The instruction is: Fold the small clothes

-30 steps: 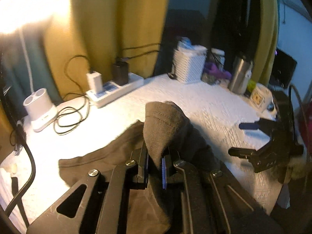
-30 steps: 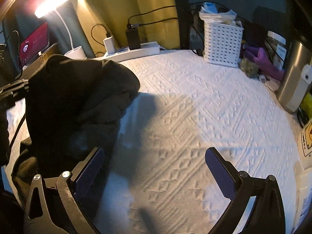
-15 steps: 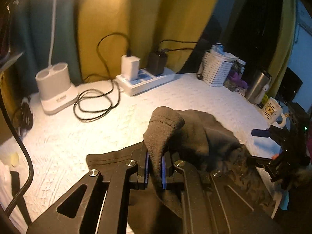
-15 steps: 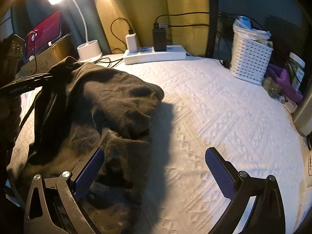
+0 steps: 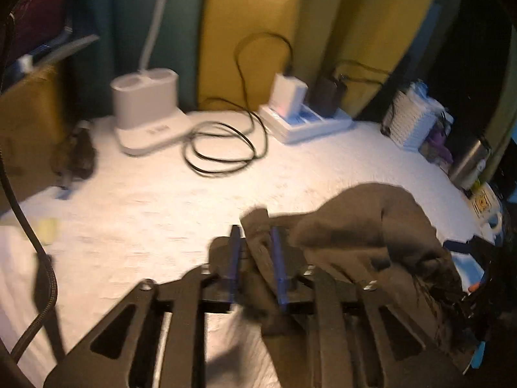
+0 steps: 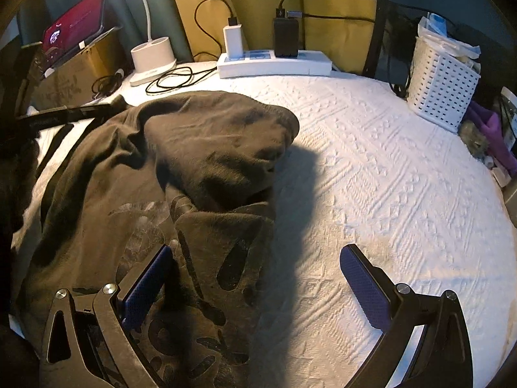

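A dark brown garment [image 6: 210,142] with a faded print lies bunched on the white textured cloth [image 6: 371,168], one fold laid over its upper part. In the left wrist view the garment [image 5: 362,223] spreads to the right, and a corner of it stands between the blue pads of my left gripper [image 5: 256,252]. Those jaws are opening, and a gap shows beside the cloth. My right gripper [image 6: 255,252] is wide open low over the garment's printed edge, with its left finger [image 6: 145,278] above the fabric and nothing gripped. My left gripper's fingers [image 6: 64,113] reach in from the left.
Along the back stand a power strip with chargers [image 6: 274,61], a lamp base [image 6: 152,55] and a coiled black cable [image 5: 223,148]. A white basket [image 6: 442,77] and a steel tumbler [image 5: 468,165] sit at the right. A tablet [image 6: 74,29] leans on a box at the left.
My left gripper carried the held fold down and across onto the garment, and its jaws have parted. The garment now lies lower and flatter. My right gripper, still open, moved over the garment's edge.
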Tool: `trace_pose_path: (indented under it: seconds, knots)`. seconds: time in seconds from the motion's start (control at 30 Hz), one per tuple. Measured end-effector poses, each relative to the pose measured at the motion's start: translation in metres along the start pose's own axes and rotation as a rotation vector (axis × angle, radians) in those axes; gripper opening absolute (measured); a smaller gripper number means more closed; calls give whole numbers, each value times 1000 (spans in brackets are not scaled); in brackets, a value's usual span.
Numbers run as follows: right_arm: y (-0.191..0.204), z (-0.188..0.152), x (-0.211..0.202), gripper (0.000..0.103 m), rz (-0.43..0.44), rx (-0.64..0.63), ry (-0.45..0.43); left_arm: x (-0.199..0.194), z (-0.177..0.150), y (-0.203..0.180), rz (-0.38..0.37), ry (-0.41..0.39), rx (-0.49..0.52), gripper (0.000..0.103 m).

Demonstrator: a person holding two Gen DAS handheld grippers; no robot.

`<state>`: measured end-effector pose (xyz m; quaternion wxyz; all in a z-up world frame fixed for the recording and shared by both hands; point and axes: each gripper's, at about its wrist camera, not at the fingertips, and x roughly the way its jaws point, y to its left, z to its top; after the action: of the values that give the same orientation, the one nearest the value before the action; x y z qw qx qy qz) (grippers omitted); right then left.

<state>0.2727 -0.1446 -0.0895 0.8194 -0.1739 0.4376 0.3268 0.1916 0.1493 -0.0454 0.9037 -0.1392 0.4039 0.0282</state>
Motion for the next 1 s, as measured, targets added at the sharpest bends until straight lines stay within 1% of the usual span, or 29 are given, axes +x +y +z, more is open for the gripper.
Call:
trace_pose_path:
  seconds: [0.03, 0.07, 0.1, 0.17, 0.23, 0.3, 0.37, 0.5, 0.63, 0.77, 0.8, 0.83, 0.9, 0.93, 0.97, 1.0]
  knots:
    - [-1, -1, 0, 103, 0, 1, -1, -5, -1, 1, 0, -12, -5, 49]
    - [-2, -2, -2, 103, -1, 4, -3, -13, -3, -1, -9, -28, -9, 54]
    - [-3, -3, -3, 103, -1, 6, -6, -21, -6, -6, -34, -36, 0, 55]
    - [-5, -6, -6, 103, -4, 14, -12, -30, -14, -19, -80, -26, 29, 55]
    - [-6, -10, -10, 103, -6, 20, -17, -37, -29, -37, -137, -2, 61, 55]
    - [-7, -15, -15, 103, -9, 25, -24, -37, -41, -54, -180, 29, 89, 55]
    - [-8, -20, -21, 103, -10, 27, -31, -40, -51, -66, -195, 44, 120, 55]
    - [-7, -34, -32, 103, -14, 33, -41, -50, -73, -83, -214, 74, 152, 54]
    - [-6, -48, -41, 103, -16, 39, -44, -55, -92, -89, -200, 105, 175, 54]
    - [-2, -63, -49, 103, -22, 38, -43, -50, -117, -84, -173, 179, 154, 54]
    - [-2, -67, -50, 103, -24, 37, -40, -48, -123, -83, -154, 202, 148, 54]
    - [-1, -70, -52, 103, -24, 37, -38, -46, -128, -83, -142, 214, 143, 54]
    - [2, -77, -54, 103, -25, 32, -35, -49, -136, -84, -143, 205, 130, 53]
    - [4, -81, -56, 103, -28, 27, -32, -51, -137, -85, -144, 194, 133, 48]
    - [7, -84, -57, 103, -31, 20, -29, -56, -140, -88, -152, 170, 145, 22]
    - [8, -86, -57, 103, -34, 14, -26, -60, -141, -91, -161, 157, 160, 13]
